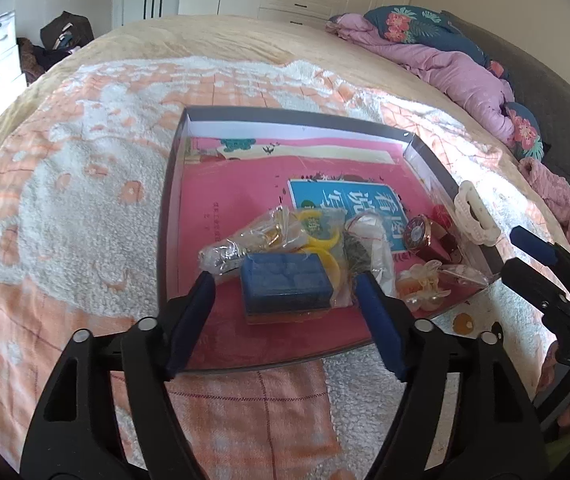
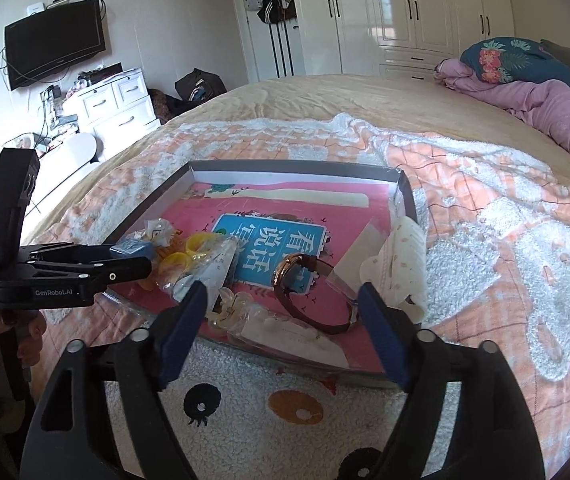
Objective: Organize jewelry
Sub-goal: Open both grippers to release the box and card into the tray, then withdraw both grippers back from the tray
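Observation:
A shallow box lid (image 1: 173,184) (image 2: 153,208) with a pink lining lies on the bed and holds the jewelry. My left gripper (image 1: 287,286) is open, its fingers either side of a blue jewelry box (image 1: 285,282) (image 2: 133,249). Behind the box lie plastic bags with gold pieces and yellow rings (image 1: 285,232) (image 2: 189,258). My right gripper (image 2: 283,296) is open, just before a brown-strapped watch (image 2: 305,292) (image 1: 421,238) and a bagged item (image 2: 293,334). A pearl flower clip (image 1: 425,280) (image 2: 227,306) lies beside them. A white hair claw (image 1: 475,212) (image 2: 399,264) rests on the lid's right rim.
The lid sits on an orange and white fleece blanket (image 1: 65,200) (image 2: 505,264) over a beige bed. Purple bedding and floral pillows (image 1: 445,52) (image 2: 545,92) are piled at the far right. A white dresser (image 2: 113,100) and wall TV (image 2: 55,40) stand left.

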Demonstrator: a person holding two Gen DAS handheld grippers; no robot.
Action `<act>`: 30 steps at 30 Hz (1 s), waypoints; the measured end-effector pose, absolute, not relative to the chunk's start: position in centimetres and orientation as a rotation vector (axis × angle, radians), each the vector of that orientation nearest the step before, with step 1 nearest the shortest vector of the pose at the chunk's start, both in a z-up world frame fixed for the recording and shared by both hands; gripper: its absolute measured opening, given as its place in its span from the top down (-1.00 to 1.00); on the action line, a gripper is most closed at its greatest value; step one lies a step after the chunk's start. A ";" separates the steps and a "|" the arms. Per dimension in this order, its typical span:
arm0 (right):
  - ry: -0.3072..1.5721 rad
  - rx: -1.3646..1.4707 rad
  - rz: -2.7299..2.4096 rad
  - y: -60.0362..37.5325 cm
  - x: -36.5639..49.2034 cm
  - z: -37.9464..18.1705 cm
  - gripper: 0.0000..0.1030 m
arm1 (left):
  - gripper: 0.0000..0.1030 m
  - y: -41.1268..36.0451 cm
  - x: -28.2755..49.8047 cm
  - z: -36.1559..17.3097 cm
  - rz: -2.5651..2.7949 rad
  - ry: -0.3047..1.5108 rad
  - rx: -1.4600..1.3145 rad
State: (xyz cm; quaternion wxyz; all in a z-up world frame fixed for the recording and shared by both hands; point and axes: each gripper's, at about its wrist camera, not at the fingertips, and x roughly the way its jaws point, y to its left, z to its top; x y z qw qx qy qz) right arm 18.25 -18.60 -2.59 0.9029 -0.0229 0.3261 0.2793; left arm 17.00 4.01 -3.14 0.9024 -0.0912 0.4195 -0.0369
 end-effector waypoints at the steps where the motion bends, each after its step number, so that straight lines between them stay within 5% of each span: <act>1: 0.667 -0.041 0.574 -18.8 18.0 -2.3 -0.66 | -0.35 4.1 16.7 -2.8 -0.076 0.859 -0.192; 9: 0.602 0.002 0.536 -20.9 15.5 0.5 -0.91 | -0.82 4.1 13.8 0.2 -0.049 0.796 -0.185; 30: 0.601 -0.048 0.542 -22.7 7.2 1.1 -0.91 | -0.82 1.7 4.2 1.2 -0.046 0.727 -0.162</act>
